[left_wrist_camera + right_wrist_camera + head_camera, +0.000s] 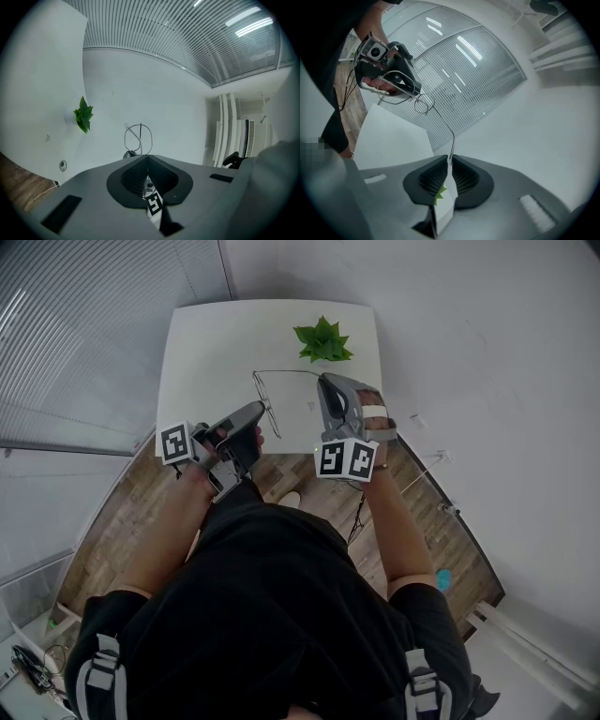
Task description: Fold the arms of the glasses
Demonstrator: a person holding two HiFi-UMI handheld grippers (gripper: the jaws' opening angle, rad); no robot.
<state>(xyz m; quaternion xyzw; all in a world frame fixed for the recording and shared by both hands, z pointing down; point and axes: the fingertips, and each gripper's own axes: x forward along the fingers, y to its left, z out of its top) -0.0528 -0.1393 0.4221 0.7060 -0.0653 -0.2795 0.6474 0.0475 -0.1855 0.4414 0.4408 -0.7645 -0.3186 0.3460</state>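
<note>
Wire glasses (138, 138) are hovering over the surface (216, 343), the left gripper (147, 158) fingers clamping the rim, the right gripper (450, 159) fingers clamping an arm.

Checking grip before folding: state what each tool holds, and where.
Glasses: left tool on the frame beside a lens, right tool on one arm's tip.

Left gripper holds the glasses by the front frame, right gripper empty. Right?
Not empty: the right gripper view shows the right gripper shut on the arm tip of the glasses. The left gripper does hold them by the front frame.
</note>
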